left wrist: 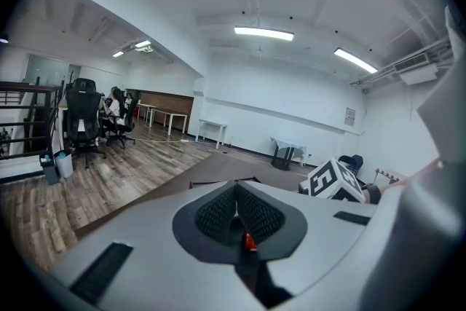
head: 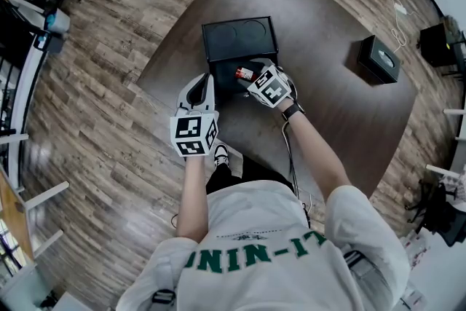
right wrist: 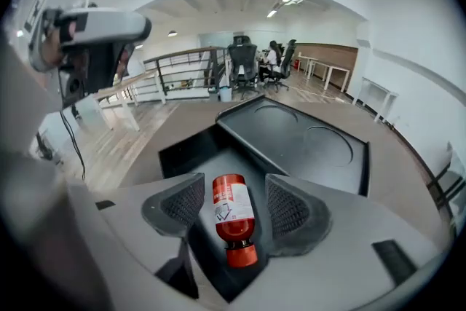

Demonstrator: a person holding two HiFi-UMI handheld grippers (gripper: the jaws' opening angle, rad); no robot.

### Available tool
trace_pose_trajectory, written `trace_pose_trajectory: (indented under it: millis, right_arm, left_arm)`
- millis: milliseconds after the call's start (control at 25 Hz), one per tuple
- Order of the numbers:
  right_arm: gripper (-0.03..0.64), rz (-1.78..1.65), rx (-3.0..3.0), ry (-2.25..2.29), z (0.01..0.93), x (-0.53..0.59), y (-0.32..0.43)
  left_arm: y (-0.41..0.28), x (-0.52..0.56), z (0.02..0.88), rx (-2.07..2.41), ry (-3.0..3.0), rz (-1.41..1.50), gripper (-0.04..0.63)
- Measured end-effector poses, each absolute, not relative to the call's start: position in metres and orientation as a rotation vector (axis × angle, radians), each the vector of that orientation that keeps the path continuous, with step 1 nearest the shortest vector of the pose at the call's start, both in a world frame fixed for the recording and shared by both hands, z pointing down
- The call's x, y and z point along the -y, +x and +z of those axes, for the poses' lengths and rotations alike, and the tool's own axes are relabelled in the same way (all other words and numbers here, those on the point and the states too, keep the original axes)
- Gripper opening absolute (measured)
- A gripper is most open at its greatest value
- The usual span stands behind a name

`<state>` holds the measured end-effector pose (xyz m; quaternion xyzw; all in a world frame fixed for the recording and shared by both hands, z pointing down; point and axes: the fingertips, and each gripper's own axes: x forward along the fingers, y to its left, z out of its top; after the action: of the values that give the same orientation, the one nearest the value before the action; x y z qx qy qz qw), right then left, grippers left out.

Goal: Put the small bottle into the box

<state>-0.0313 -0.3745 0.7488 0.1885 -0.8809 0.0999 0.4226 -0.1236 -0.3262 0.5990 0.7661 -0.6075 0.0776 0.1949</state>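
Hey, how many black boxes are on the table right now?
2. An open box lies in front of the person, lid up; a smaller box sits apart to its right. None seem hidden.

Person wearing pale grey short-sleeved top (head: 262, 244), green lettering running across front. Dark wristband (head: 292, 111) circling right wrist. Thin cable (head: 289, 153) trailing along right forearm. Left gripper (head: 210, 80) and right gripper (head: 246, 76) showing white-grey moulded shells, each carrying marker cube (head: 194, 135) printed with black-and-white squares. Fingers (right wrist: 182, 205) showing dark grey, mesh-textured inner faces.
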Motion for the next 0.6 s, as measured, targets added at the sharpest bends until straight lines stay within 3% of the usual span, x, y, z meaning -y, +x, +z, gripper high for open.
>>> trace_pose_trajectory:
  millis: [600]
  right_arm:
    - [0.213,0.447,2.479,1.188,0.581,0.355,0.012]
  left_arm:
    - [-0.114,0.319,0.546,1.704,2.216,0.167,0.015]
